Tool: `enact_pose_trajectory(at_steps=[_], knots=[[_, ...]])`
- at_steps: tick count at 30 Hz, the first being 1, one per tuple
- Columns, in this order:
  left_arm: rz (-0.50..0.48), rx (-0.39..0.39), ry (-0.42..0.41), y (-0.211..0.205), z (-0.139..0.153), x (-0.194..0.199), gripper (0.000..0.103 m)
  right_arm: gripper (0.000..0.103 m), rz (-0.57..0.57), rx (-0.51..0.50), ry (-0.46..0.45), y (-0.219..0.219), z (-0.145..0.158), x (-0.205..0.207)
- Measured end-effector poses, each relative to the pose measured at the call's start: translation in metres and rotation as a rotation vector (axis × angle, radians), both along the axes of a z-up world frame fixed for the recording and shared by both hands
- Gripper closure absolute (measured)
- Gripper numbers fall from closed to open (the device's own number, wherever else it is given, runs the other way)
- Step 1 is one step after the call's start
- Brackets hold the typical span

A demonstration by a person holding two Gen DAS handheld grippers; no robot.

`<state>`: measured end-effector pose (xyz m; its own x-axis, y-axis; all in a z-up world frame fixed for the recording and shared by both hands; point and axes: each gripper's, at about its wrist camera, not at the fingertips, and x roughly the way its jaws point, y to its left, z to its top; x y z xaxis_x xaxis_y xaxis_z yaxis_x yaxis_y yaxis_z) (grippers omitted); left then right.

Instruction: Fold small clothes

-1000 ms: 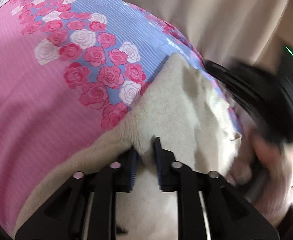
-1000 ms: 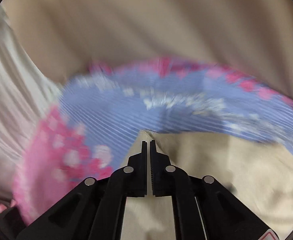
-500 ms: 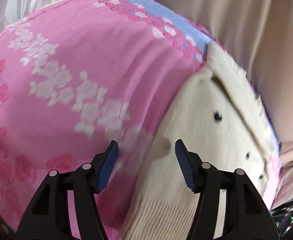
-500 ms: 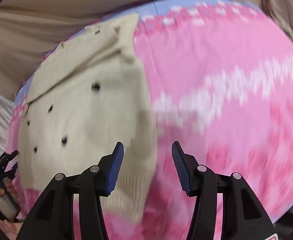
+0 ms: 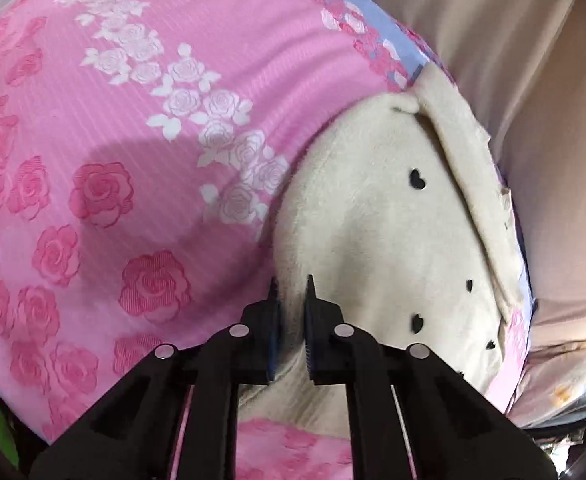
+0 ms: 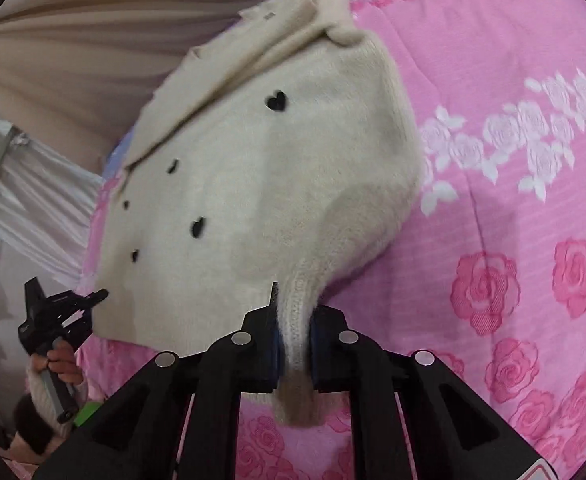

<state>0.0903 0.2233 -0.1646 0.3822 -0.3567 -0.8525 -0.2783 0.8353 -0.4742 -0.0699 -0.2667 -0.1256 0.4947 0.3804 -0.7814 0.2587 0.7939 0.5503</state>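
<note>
Your cream cardigan point(image 6: 261, 168) — fuzzy knit, black heart buttons, collar flipped open — lies on the pink rose bedspread point(image 5: 133, 128) near its beige edge. Your right gripper point(image 6: 293, 320) is clenched on the ribbed sleeve cuff. Your left gripper point(image 5: 291, 308) pinches the cardigan's edge, though the fabric's lower hem is hidden behind the fingers. Only the right view shows your left hand point(image 6: 59, 364).

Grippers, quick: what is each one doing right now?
Left gripper: shut on the cream fuzzy cardigan's edge.
Right gripper: shut on its ribbed sleeve cuff.
</note>
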Motion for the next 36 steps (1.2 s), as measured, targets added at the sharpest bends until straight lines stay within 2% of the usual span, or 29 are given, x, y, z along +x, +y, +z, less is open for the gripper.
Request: enact_pose_trajectory(at_steps=[5, 9, 13, 18, 21, 23, 24, 25, 26, 27, 28, 30, 31, 34, 36], knots=[[-0.009, -0.056, -0.040, -0.012, 0.037, -0.033, 0.097, 0.095, 0.034, -0.047, -0.068, -0.030, 0.046, -0.026], [-0.064, -0.059, -0.019, -0.027, 0.047, -0.077, 0.097, 0.095, 0.051, -0.108, -0.056, -0.057, 0.062, -0.056], [-0.099, -0.043, 0.066, -0.034, 0.031, -0.123, 0.097, 0.095, 0.076, -0.120, 0.017, -0.069, 0.048, -0.088], [-0.104, -0.036, 0.168, -0.025, 0.008, -0.158, 0.097, 0.095, 0.106, -0.094, 0.144, -0.066, 0.003, -0.136], [-0.107, -0.052, 0.148, -0.025, 0.009, -0.154, 0.095, 0.094, 0.082, -0.045, 0.161, -0.064, -0.015, -0.134], [-0.122, -0.042, 0.126, -0.033, 0.013, -0.148, 0.088, 0.086, 0.048, -0.004, 0.160, -0.064, -0.016, -0.125], [-0.123, -0.034, 0.128, -0.037, 0.013, -0.145, 0.081, 0.085, 0.042, 0.006, 0.157, -0.063, -0.016, -0.121], [-0.121, -0.026, 0.135, -0.038, 0.012, -0.146, 0.059, 0.079, 0.043, 0.012, 0.157, -0.062, -0.016, -0.118], [-0.111, -0.014, 0.150, -0.038, 0.008, -0.147, 0.048, 0.074, 0.043, 0.010, 0.156, -0.060, -0.016, -0.116], [-0.099, -0.012, 0.166, -0.038, 0.004, -0.145, 0.048, 0.073, 0.045, 0.009, 0.157, -0.058, -0.018, -0.115], [-0.091, -0.025, 0.184, -0.037, -0.001, -0.144, 0.049, 0.073, 0.051, 0.010, 0.163, -0.054, -0.019, -0.113], [-0.085, -0.042, 0.218, -0.034, -0.007, -0.143, 0.073, 0.085, 0.061, 0.015, 0.161, -0.051, -0.019, -0.110], [-0.110, -0.061, 0.227, -0.034, -0.008, -0.143, 0.096, 0.092, 0.066, 0.037, 0.142, -0.050, -0.015, -0.111], [-0.139, -0.095, 0.206, -0.028, 0.006, -0.149, 0.097, 0.093, 0.080, 0.072, 0.075, -0.056, 0.006, -0.118], [-0.139, -0.135, 0.169, -0.021, 0.031, -0.149, 0.097, 0.093, 0.059, 0.108, 0.016, -0.065, 0.026, -0.120]])
